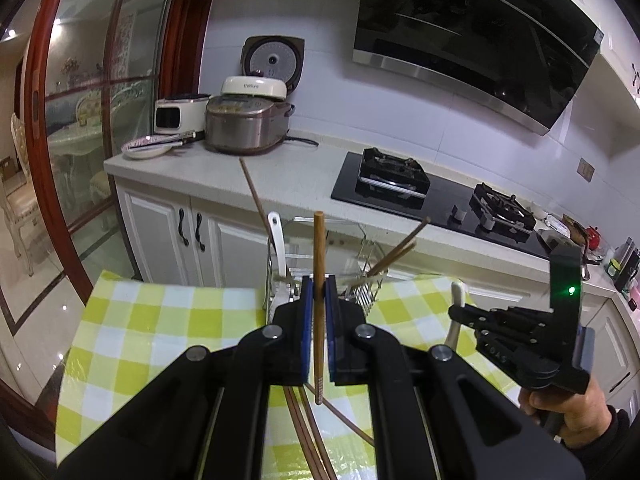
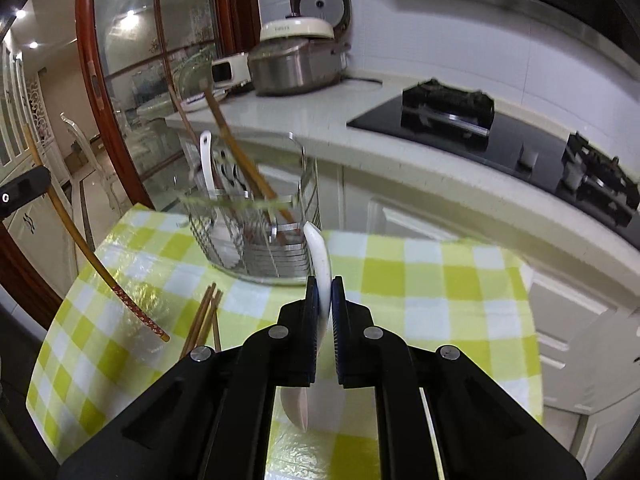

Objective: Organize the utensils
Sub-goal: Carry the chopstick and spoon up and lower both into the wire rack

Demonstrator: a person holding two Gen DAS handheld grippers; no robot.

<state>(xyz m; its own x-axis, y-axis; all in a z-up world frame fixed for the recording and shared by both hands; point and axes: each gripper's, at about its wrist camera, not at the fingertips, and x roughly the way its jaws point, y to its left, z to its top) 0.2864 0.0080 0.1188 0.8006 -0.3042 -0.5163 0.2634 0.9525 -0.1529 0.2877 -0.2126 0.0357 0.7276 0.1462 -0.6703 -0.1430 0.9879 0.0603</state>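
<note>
- While the left hand-held gripper (image 1: 319,288) is up over the bench (image 1: 160,312), its two blue pads are pressed on a wooden chopstick (image 1: 319,264).
- That chopstick stands almost straight up, with its lower end hanging under the pads, above the cloth.
- The right hand-held gripper (image 2: 325,292) is squeezed tight on a white spoon (image 2: 318,256).
- The spoon's handle sticks up past the pads, and its round bowl hangs down under them.
- A metal wire utensil basket (image 2: 276,240) stands on the yellow and white checked cloth (image 2: 420,280), just beyond both grippers.
- Inside the basket a second white spoon (image 2: 206,164) stands on the left side, and brown chopsticks (image 2: 240,156) lean in it.
- More chopsticks (image 2: 204,320) lie loose on the cloth, in front of the basket and to its left.
- Behind the bench is a kitchen counter (image 1: 288,176) with a rice cooker (image 1: 248,120) that has its lid open, and a black gas stove (image 1: 436,196).
</note>
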